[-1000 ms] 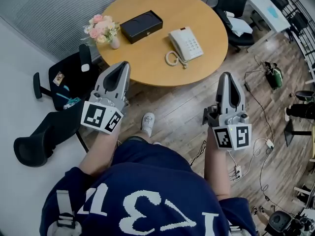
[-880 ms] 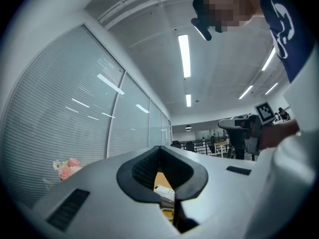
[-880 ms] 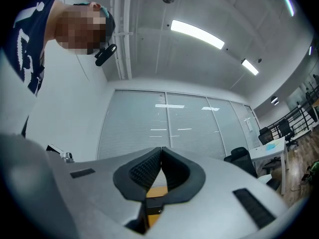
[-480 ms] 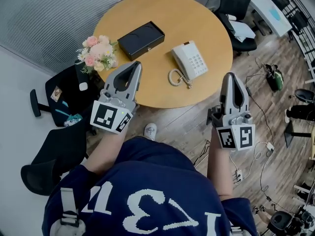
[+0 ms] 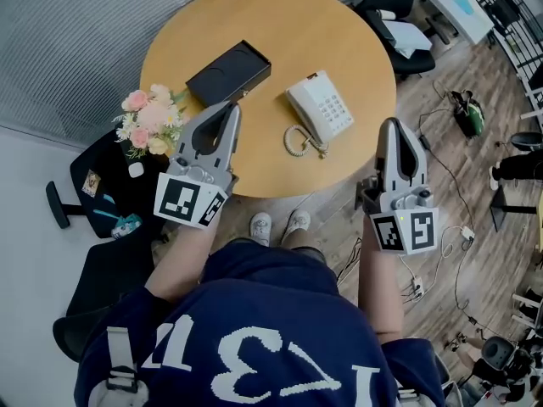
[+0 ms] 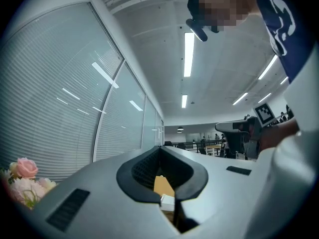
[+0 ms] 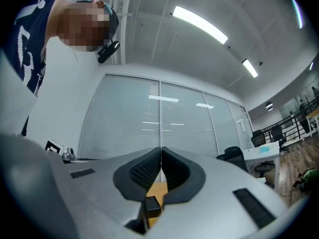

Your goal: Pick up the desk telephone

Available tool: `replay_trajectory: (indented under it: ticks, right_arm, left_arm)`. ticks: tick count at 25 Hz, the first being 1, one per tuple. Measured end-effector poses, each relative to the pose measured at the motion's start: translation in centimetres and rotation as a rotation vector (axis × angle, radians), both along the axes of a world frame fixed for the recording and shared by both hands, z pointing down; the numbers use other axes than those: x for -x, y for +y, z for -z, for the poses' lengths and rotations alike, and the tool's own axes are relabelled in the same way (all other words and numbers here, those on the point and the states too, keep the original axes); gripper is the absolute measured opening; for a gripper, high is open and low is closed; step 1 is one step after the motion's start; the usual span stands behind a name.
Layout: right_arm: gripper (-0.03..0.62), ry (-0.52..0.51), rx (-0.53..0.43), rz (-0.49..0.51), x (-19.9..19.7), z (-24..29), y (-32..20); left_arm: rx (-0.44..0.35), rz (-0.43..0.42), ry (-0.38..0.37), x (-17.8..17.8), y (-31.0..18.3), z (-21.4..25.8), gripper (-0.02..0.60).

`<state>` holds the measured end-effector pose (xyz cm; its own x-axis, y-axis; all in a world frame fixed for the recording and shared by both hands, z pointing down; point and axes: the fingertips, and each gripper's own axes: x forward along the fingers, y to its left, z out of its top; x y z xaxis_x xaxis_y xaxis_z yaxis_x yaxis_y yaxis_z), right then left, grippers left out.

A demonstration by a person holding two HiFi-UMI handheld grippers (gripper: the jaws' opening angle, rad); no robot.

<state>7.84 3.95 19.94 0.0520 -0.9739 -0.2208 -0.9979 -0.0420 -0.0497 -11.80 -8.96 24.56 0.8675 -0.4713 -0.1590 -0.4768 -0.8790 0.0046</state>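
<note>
The white desk telephone [image 5: 321,108] lies on the round wooden table [image 5: 339,24], its coiled cord [image 5: 297,140] trailing toward the near edge. My left gripper [image 5: 231,108] is shut and empty, its tip over the table's near-left edge, left of the phone and just below the black box [image 5: 227,73]. My right gripper [image 5: 392,125] is also shut and empty, off the table's right edge, to the right of the phone. In the left gripper view the jaws [image 6: 160,148] meet; in the right gripper view the jaws [image 7: 161,151] meet too. Neither touches the phone.
A bunch of pink flowers [image 5: 148,121] stands at the table's left edge, also in the left gripper view [image 6: 22,176]. A black office chair [image 5: 85,185] is at the left and another [image 5: 394,32] beyond the table at the right. Cables lie on the wooden floor [image 5: 458,185].
Both grippers have moved forward toward the table with the person stepping closer; the left tip now reaches over the table's edge. Both stayed shut.
</note>
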Motion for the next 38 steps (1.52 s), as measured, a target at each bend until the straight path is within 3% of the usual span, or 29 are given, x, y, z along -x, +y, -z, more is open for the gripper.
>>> replay_trajectory:
  ticks: [9,19,38]
  right_arm:
    - [0.026,0.007,0.014,0.029,-1.4,-0.9,-2.7]
    - [0.026,0.001,0.004,0.126,-5.8,-0.6,-7.7]
    - [0.026,-0.008,0.001,0.44,-12.8,-1.0,-17.7]
  left_arm:
    - [0.02,0.017,0.013,-1.4,-1.9,-0.9,0.015]
    - [0.034,0.114,0.001,-4.4,-4.7,-1.3,0.015]
    - [0.026,0.422,0.001,-9.0,-7.6,-0.7,0.015]
